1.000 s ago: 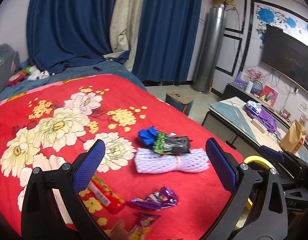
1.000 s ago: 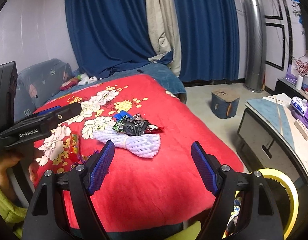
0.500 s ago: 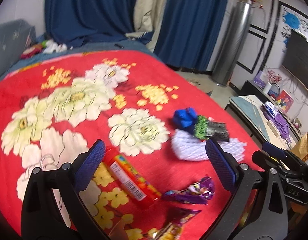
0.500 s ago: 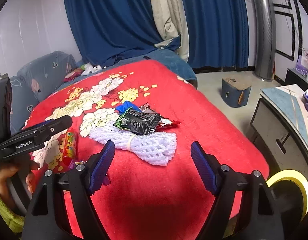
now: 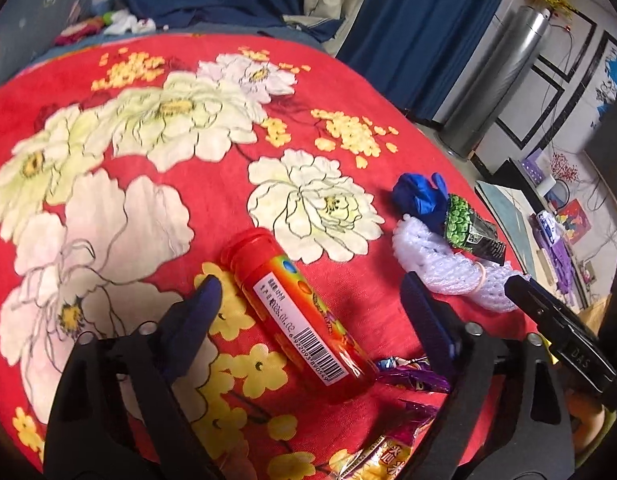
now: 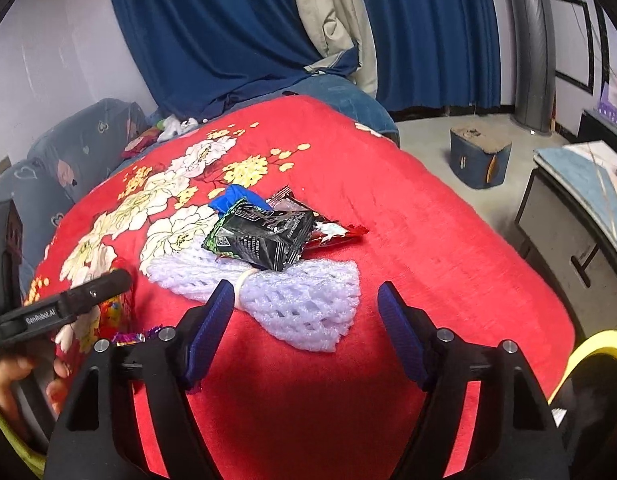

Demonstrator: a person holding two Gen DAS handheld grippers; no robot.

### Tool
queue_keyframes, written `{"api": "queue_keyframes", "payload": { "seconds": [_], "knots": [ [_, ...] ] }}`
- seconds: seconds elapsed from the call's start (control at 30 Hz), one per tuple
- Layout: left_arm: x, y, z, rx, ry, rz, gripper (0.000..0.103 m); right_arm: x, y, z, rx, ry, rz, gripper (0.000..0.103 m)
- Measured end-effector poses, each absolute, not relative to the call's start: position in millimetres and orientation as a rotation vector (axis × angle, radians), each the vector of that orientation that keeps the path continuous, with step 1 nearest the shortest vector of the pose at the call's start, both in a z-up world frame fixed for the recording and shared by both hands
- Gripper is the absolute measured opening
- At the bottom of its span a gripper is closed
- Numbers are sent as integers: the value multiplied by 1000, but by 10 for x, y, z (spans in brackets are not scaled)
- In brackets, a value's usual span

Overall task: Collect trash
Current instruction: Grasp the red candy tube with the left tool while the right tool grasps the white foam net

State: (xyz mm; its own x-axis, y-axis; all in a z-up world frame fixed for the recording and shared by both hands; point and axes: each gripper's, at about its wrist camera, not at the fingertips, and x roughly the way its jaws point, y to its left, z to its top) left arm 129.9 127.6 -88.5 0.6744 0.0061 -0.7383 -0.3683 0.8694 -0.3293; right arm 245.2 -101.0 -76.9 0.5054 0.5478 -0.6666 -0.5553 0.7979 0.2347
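Note:
A red candy tube lies on the red flowered blanket, between the open fingers of my left gripper. Purple wrappers and a yellow wrapper lie by its near end. My right gripper is open just above a white foam net. A black snack packet, a red wrapper and a blue crumpled piece lie on and behind the net. The net and packet also show in the left wrist view.
A yellow-rimmed bin stands by the bed's near right corner. A low cabinet and a small blue stool are on the floor to the right. Blue curtains hang behind the bed.
My left gripper has dropped and moved in over the candy tube, which now lies between its fingers. My right gripper has moved forward and down to the foam net.

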Motion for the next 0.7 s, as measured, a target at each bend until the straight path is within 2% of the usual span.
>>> {"api": "queue_keyframes", "payload": {
  "seconds": [0.13,0.2,0.33,0.43,0.5,0.7],
  "knots": [
    [1310,1313,-961,-530,835,214,67,2470,-960,-813,-5,820,684,61],
    [1303,1309,-969,-529,836,217,63,2454,-939,-837,-11,826,696,53],
    [1295,1318,-993,-534,838,223,53,2402,-899,-885,-30,837,714,46],
    [1280,1357,-1010,-551,838,229,40,2351,-902,-887,-51,827,720,36],
    [1281,1379,-1017,-564,836,227,38,2308,-909,-882,-64,822,727,29],
    [1273,1383,-989,-579,830,198,27,2144,-983,-817,-66,806,767,23]
  ]
}}
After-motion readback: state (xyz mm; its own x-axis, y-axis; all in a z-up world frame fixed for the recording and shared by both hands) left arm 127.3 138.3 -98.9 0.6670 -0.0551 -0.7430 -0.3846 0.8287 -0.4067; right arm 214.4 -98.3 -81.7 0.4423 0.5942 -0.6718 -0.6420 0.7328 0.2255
